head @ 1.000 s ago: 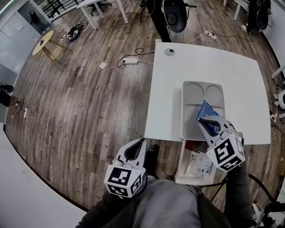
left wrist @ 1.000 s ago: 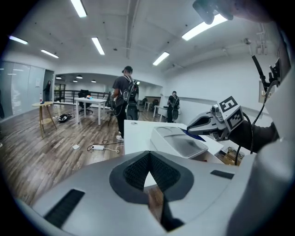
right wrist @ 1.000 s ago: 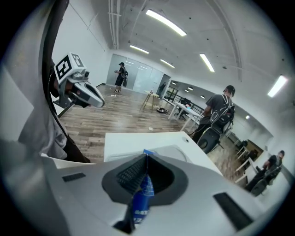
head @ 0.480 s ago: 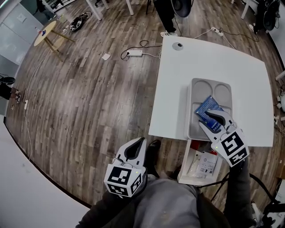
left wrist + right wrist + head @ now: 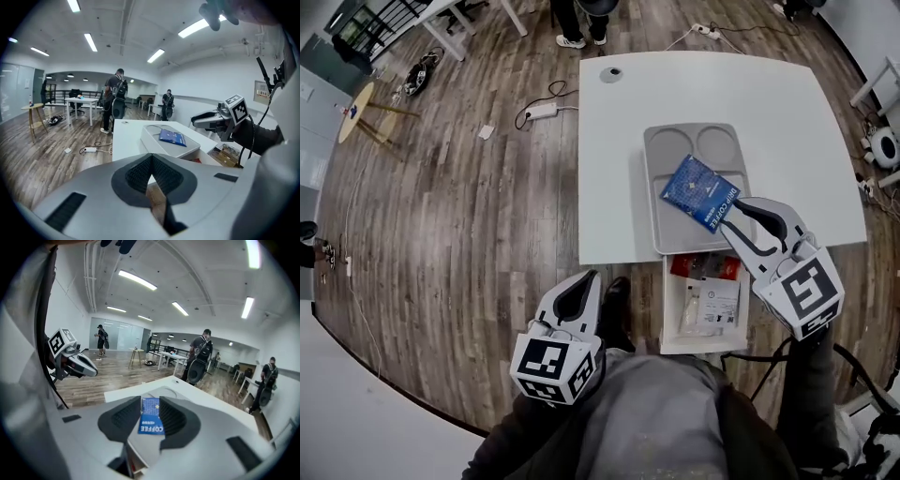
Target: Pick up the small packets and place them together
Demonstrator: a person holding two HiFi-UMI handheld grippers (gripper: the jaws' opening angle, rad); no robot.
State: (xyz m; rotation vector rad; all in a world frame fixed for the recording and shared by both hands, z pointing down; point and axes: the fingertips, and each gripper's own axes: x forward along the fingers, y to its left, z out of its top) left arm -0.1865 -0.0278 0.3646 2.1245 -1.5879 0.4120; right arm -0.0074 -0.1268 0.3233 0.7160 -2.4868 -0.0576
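The blue packet lies flat in the tray's big compartment on the table. The right gripper hangs at the packet's near corner. Its jaws have just opened and stand spread, gripping nothing. Below the table edge, a box holds more packets. The left gripper is pressed together, empty.

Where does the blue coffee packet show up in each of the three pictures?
Head view: the blue coffee packet lies right of centre, on the grey tray.
Left gripper view: the packet is just right of centre, at mid-height, on the same tray.
Right gripper view: the packet is low in the centre, its COFFEE print nearest the camera.
Shared landmark: the grey tray on the white table.
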